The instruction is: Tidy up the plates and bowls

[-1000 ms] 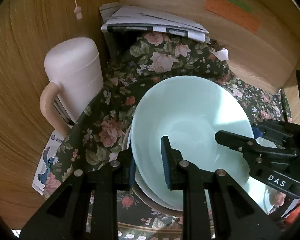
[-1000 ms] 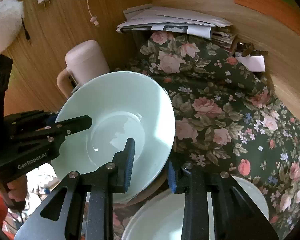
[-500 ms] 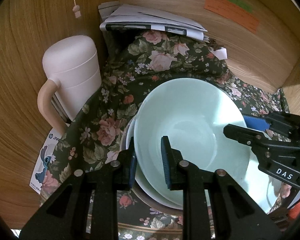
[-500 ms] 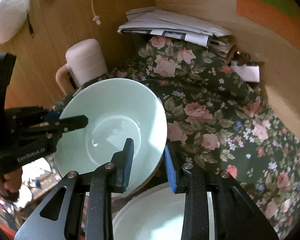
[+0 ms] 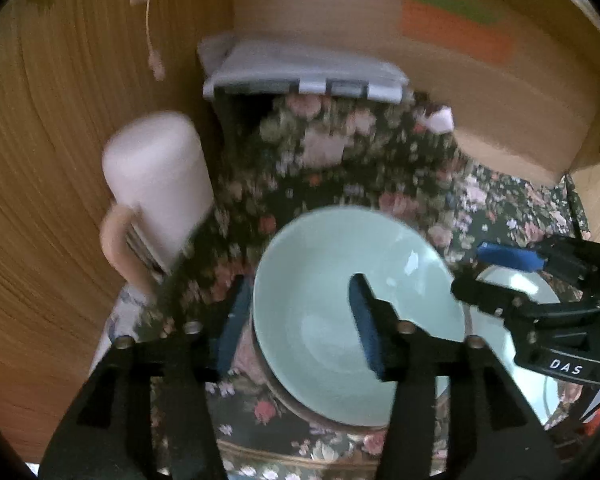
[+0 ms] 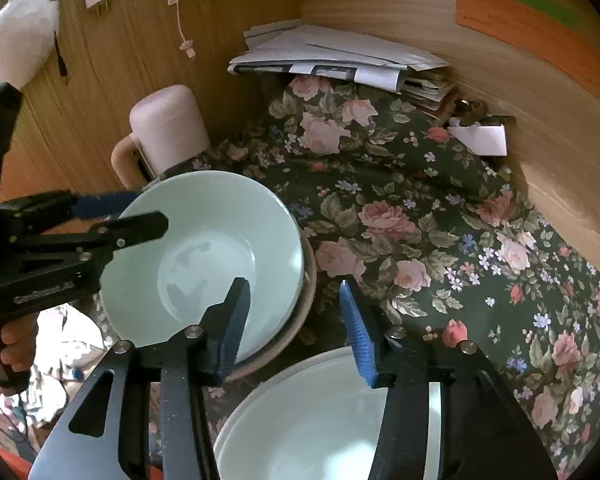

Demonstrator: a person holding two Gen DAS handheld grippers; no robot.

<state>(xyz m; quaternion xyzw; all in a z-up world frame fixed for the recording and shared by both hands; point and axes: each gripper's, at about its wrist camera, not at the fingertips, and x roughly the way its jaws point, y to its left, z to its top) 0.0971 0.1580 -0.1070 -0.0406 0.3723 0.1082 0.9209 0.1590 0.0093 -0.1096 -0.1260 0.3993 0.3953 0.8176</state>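
A pale green bowl point(image 5: 320, 320) point(image 6: 204, 256) rests nested in a brown-rimmed dish point(image 6: 307, 288) on the floral cloth point(image 6: 420, 220). My left gripper point(image 5: 298, 320) point(image 6: 140, 212) straddles the bowl's left rim. Its jaws are opening and the pads stand clear of the rim. My right gripper point(image 6: 296, 324) point(image 5: 480, 276) straddles the opposite rim. Its jaws are opening too, one pad inside the bowl and one outside, neither pressing. A white plate point(image 6: 320, 420) point(image 5: 516, 284) lies beside the stack under the right gripper.
A pink jug point(image 5: 160, 176) point(image 6: 168, 128) stands against the wooden wall left of the bowl. A stack of papers point(image 5: 300, 72) point(image 6: 332, 56) fills the back corner. Wooden walls close the left and back. A hand point(image 6: 14, 344) holds the left gripper.
The bowl came down level onto the stack. Both grippers, shut on its rim before, have spread their jaws and let go. The left wrist view has gone blurry.
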